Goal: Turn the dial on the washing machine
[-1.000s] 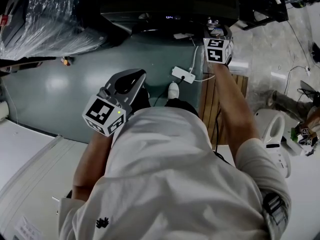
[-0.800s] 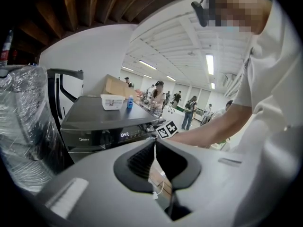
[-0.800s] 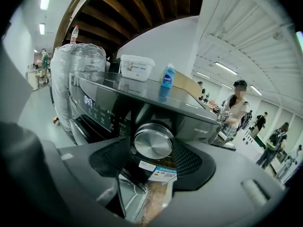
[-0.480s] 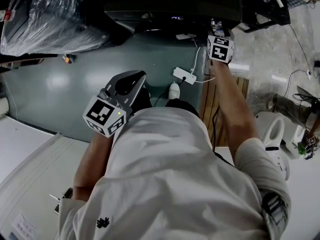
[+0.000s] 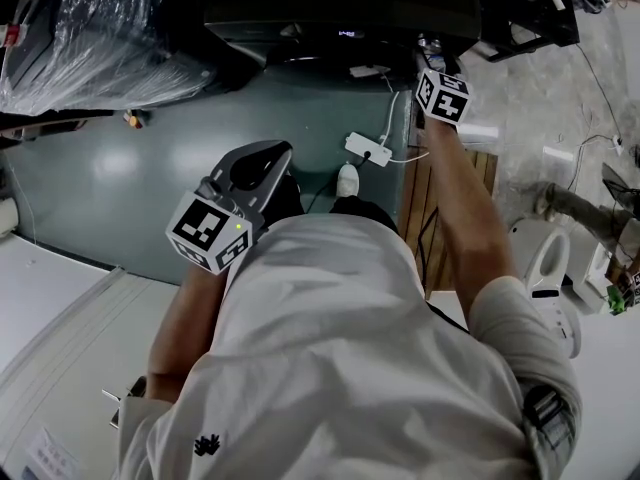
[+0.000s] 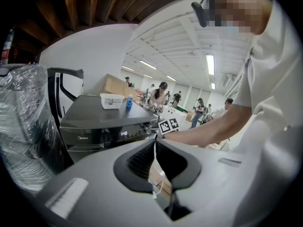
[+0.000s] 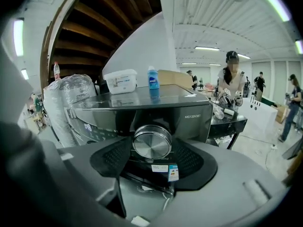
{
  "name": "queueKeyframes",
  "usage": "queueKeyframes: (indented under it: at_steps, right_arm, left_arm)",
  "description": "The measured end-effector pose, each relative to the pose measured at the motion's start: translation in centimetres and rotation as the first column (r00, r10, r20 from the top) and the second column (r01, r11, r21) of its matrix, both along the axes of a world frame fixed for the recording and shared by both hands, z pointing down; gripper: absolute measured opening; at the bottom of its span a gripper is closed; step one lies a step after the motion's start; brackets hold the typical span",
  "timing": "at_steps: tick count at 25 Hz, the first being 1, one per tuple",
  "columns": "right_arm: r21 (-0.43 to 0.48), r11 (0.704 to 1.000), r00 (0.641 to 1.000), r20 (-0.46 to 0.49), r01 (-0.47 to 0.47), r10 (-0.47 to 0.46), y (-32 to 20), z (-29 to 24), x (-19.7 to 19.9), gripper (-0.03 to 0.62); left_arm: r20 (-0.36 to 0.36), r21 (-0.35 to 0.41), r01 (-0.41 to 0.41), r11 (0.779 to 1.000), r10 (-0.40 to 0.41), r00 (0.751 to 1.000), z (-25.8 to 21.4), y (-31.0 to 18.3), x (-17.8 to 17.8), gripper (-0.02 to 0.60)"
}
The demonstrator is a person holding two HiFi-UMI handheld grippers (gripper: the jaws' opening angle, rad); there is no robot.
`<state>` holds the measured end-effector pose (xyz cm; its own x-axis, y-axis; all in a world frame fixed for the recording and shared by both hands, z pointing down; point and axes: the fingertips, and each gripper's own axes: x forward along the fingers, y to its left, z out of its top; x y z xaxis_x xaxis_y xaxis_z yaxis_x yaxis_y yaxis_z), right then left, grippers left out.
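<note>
A person seen from above stood facing a dark washing machine [image 5: 330,13], holding 1 gripper in each hand. The right gripper [image 5: 432,60] was stretched forward to the machine's front panel. In the right gripper view, the round silver dial [image 7: 152,142] sat at the right end of that panel, directly between the 2 jaws of the right gripper [image 7: 152,150]. The black pads [image 7: 111,159] pressed against the dial's left and right edges, pinching it. A small lit display [image 7: 88,128] showed on the panel to the left of the dial. On top of the machine stood a white box [image 7: 120,81] and, just beside it, a blue bottle [image 7: 152,82].

The left gripper [image 5: 258,160] was held back near the person's chest, well apart from the machine. In the left gripper view, the left gripper [image 6: 155,143] had its jaws pressed together at the tips, with nothing between them.

A white power strip [image 5: 366,149] lay on the green floor [image 5: 120,178] in front of the machine.
</note>
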<state>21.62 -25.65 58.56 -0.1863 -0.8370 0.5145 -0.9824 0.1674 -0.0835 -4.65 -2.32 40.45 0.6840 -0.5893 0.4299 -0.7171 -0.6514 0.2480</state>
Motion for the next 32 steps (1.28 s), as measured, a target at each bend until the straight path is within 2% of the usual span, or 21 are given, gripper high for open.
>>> queueKeyframes:
  at_steps: [4,8,12,27,29,32]
  right_arm:
    - [0.025,0.998,0.992,-0.110,0.061,-0.058,0.7,-0.5,0.1,0.267]
    - [0.016,0.988,0.954,-0.262,0.153,-0.144,1.2,-0.2,-0.7,0.267]
    - [-0.005,0.985,0.929,-0.329,0.175,-0.167,1.1,1.0,-0.9,0.267]
    - [-0.020,0.997,0.967,-0.243,0.080,-0.083,-0.3,1.4,-0.8,0.265]
    - [-0.018,0.998,0.975,-0.210,0.065,-0.068,-0.3,0.9,-0.6,0.264]
    - [-0.016,1.000,0.994,-0.105,0.020,-0.021,-0.3,0.4,-0.3,0.264]
  left_arm:
    - [-0.007,0.003,-0.010,1.000,0.010,1.000,-0.1,0.0,0.5,0.059]
    - [-0.010,0.000,-0.021,1.000,0.021,1.000,-0.1,0.0,0.7,0.060]
    - [-0.016,-0.008,-0.035,0.999,0.035,0.999,0.1,-0.2,1.1,0.060]
    - [-0.010,-0.007,-0.036,0.999,0.036,0.999,0.0,-1.1,0.9,0.060]
    - [-0.009,-0.005,-0.033,0.999,0.033,0.999,-0.1,-1.1,0.8,0.059]
    - [-0.011,-0.008,-0.029,1.000,0.029,1.000,0.0,-1.1,0.7,0.058]
